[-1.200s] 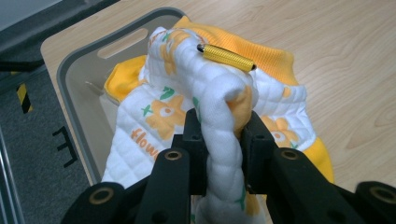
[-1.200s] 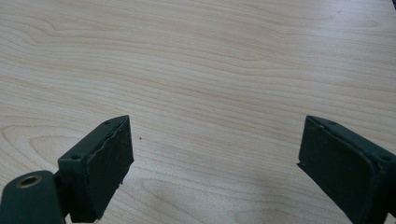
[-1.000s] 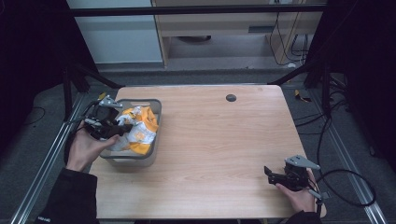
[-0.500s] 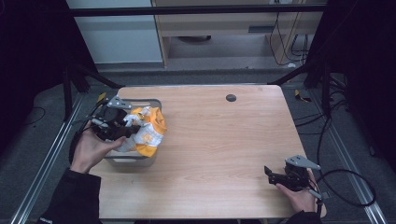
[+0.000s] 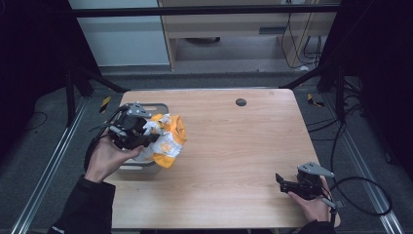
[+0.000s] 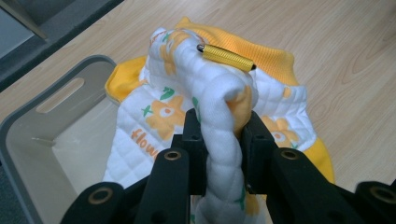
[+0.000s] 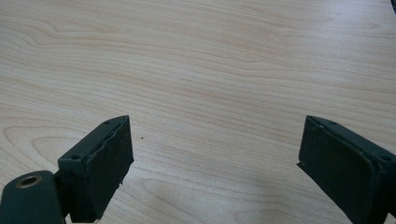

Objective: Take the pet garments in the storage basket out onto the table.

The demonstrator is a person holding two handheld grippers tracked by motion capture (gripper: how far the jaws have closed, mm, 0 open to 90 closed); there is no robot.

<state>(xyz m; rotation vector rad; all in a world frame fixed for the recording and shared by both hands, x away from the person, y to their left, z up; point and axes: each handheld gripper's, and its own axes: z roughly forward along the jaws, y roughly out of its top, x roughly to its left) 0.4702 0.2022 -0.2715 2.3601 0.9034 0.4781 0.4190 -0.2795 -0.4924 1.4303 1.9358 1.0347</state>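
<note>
Fabric hangs bunched from the left gripper [image 5: 138,139] in the high view: a quilted white and orange garment with a flower print [image 5: 165,139], lifted at the left side of the light wooden table [image 5: 234,146]. It is raised above the right rim of the grey plastic bin [image 5: 155,106], and its lower folds hang over that edge, which suggests the garment is being taken out of the bin toward the open tabletop. The right gripper [image 5: 287,184] waits at the near right corner, well apart from the garment, probably held back until the cloth is laid down and a second grip is useful.

Seen along the left gripper [image 6: 223,140] in its own view, the jaws are clamped on a thick rolled fold of the garment [image 6: 205,98], pinching several layers so the whole piece rises together. A small gold knurled metal cylinder [image 6: 225,57] sits on the top of the fold; what it belongs to I cannot tell. The bin [image 6: 28,126] lies to the left, its inside bare where it can be seen, with a handle slot in its far wall.

The right gripper view has the right gripper [image 7: 212,158] with its jaws spread wide, nothing between them, low over bare tabletop [image 7: 210,60].
</note>
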